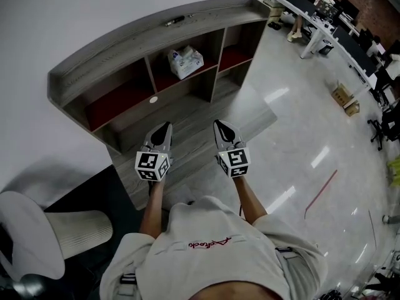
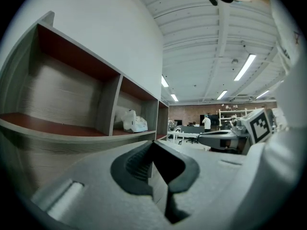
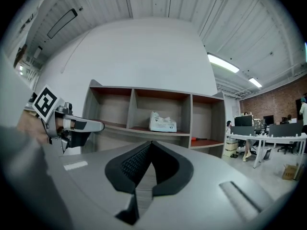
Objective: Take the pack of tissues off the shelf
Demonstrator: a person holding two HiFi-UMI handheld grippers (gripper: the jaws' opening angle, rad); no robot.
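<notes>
The pack of tissues (image 1: pixel 185 62), white with blue print, lies on the red shelf board in the middle compartment of the grey wooden shelf unit (image 1: pixel 119 49). It also shows in the left gripper view as the tissue pack (image 2: pixel 132 122) and in the right gripper view as the pack (image 3: pixel 162 122). My left gripper (image 1: pixel 164 130) and right gripper (image 1: pixel 222 127) hang side by side in front of the shelf, well short of the pack. Both are shut with nothing between the jaws. Each one's tips, left gripper (image 2: pixel 153 143) and right gripper (image 3: pixel 152 143), point toward the shelf.
A small white round thing (image 1: pixel 154 99) lies on the lower ledge and a dark item (image 1: pixel 175 20) on the shelf top. A white chair (image 1: pixel 37 236) stands at lower left. Office desks (image 1: pixel 325 17) and a cardboard box (image 1: pixel 345 97) are at the right, across glossy floor.
</notes>
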